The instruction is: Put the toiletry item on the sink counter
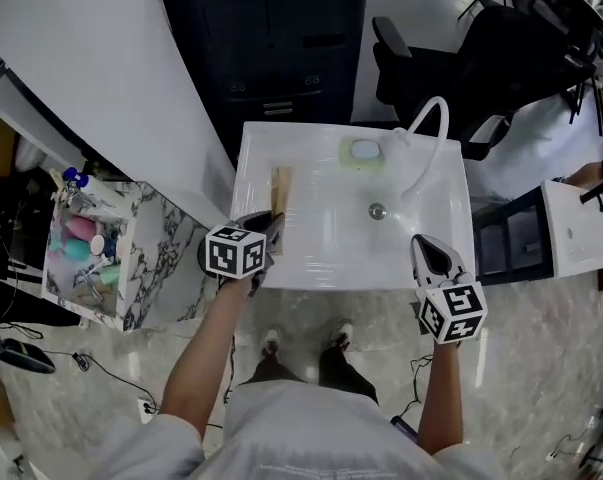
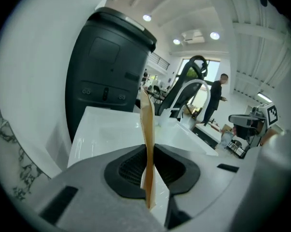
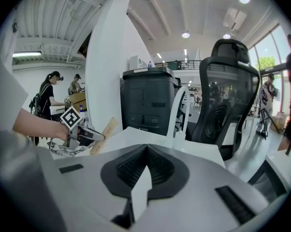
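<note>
A thin, flat tan toiletry item (image 1: 281,194) sticks out forward from my left gripper (image 1: 270,224), over the left ledge of the white sink (image 1: 257,146). In the left gripper view the tan item (image 2: 147,124) stands edge-on and the left gripper (image 2: 148,151) is shut on its lower end. I cannot tell whether the item touches the ledge. My right gripper (image 1: 422,241) hovers at the sink's front right corner, jaws together and empty. In the right gripper view the right gripper (image 3: 146,150) is shut, with the left gripper (image 3: 85,134) and the tan item (image 3: 103,135) off to the left.
A marble counter (image 1: 168,253) on the left carries a clear bin of toiletries (image 1: 85,255). On the sink are a pale green soap dish (image 1: 364,152), a hose faucet (image 1: 430,140) and a drain (image 1: 378,210). A black cabinet (image 1: 271,38) stands behind, an office chair (image 1: 501,58) at the back right.
</note>
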{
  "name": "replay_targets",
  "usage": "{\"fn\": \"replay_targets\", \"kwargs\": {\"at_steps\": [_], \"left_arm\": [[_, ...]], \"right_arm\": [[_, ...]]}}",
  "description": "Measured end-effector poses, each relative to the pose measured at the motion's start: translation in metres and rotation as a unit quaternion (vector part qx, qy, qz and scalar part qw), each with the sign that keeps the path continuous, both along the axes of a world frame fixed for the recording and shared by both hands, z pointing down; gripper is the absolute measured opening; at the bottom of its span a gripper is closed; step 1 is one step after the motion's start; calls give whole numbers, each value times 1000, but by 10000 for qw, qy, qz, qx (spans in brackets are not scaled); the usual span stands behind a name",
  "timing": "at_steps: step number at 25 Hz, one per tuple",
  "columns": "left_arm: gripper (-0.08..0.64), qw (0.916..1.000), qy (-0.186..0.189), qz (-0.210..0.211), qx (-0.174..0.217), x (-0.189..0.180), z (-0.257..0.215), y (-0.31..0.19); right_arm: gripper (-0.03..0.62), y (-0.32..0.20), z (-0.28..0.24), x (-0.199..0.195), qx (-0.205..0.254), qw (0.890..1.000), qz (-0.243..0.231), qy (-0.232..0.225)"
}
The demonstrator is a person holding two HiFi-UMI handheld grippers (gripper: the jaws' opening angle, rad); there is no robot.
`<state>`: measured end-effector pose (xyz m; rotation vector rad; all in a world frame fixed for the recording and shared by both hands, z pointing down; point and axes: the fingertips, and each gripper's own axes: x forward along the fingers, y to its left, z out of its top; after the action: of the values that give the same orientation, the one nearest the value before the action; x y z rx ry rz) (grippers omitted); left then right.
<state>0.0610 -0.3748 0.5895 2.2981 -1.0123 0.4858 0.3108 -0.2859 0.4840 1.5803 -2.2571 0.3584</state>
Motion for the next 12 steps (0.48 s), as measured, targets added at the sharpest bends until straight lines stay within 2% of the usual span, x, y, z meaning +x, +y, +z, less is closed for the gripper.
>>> {"fn": "replay_targets", "kwargs": {"at_steps": [3, 6, 12], "left_arm": [[51, 9987, -322, -101, -375, 12, 40, -10], [51, 9967, -408, -185, -683, 21, 68, -14], [51, 9938, -460, -460, -899, 29, 101, -28]], "right_arm": [[-5, -13, 23, 13, -167, 9997, -128, -101], [-5, -19, 40, 23, -322, 9991, -241, -165], [-5, -26, 58, 45, -448, 9983, -312, -189]]}}
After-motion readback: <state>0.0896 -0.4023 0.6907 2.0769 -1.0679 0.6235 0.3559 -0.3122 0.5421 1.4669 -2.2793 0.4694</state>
